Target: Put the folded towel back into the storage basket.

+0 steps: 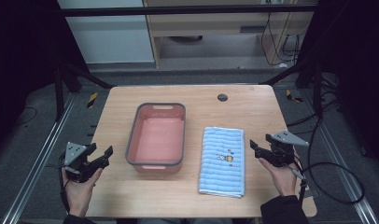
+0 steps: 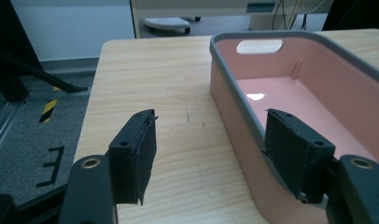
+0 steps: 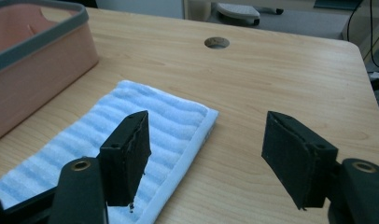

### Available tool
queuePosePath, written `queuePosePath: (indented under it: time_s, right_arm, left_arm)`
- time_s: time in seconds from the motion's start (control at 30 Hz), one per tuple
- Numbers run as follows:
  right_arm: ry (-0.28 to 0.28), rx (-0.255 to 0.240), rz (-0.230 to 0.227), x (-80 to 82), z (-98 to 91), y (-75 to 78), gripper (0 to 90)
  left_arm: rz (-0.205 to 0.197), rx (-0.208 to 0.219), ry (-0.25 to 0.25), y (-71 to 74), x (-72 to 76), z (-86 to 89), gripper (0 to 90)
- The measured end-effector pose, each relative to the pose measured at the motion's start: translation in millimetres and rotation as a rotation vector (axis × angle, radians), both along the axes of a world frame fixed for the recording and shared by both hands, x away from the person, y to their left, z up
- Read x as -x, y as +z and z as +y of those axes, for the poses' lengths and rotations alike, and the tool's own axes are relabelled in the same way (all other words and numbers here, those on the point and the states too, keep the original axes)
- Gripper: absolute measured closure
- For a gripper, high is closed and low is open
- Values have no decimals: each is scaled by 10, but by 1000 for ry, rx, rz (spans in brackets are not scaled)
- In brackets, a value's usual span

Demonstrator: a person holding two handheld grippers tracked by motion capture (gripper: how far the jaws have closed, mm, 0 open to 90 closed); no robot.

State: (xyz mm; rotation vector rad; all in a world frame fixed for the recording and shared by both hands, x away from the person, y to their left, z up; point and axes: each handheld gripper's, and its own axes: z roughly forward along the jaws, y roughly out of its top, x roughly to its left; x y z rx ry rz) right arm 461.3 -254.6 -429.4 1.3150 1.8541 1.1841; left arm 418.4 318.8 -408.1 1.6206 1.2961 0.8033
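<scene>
A pink tub with a grey rim [image 1: 156,136] stands empty in the middle of the wooden table [image 1: 117,112]. A folded light blue striped towel [image 1: 222,160] lies flat to its right. My left gripper [image 1: 105,155] hovers at the table's left edge, open, with nothing between its jaws. In the left gripper view its jaws frame bare wood and the tub's near wall [image 2: 234,109]. My right gripper [image 1: 254,150] is open just right of the towel. In the right gripper view the towel's edge [image 3: 187,140] lies under the left jaw.
A round cable hole [image 1: 222,97] is set in the table's far side. Black cables [image 1: 334,179] trail on the floor at the right. Metal frame rails run along both sides of the table. Shelving stands beyond the far edge.
</scene>
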Motion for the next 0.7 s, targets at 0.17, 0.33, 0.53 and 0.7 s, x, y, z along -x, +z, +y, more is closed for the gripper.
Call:
queuePosePath:
  time_s: [0.17,0.33,0.53,0.7]
  right_arm:
    - [3,-27,-27,7,-65,90,382]
    - [15,-41,-25,13,-104,156,415]
    - [28,-39,-19,-10,-129,248,452]
    - [39,-41,-22,-68,-49,326,464]
  left_arm:
    - [-6,-5,-30,56,0,-64,326]
    - [15,-12,-67,75,-21,-164,318]
    - [-14,-6,-88,191,-32,-259,315]
    - [-30,-5,-106,274,-45,-373,308]
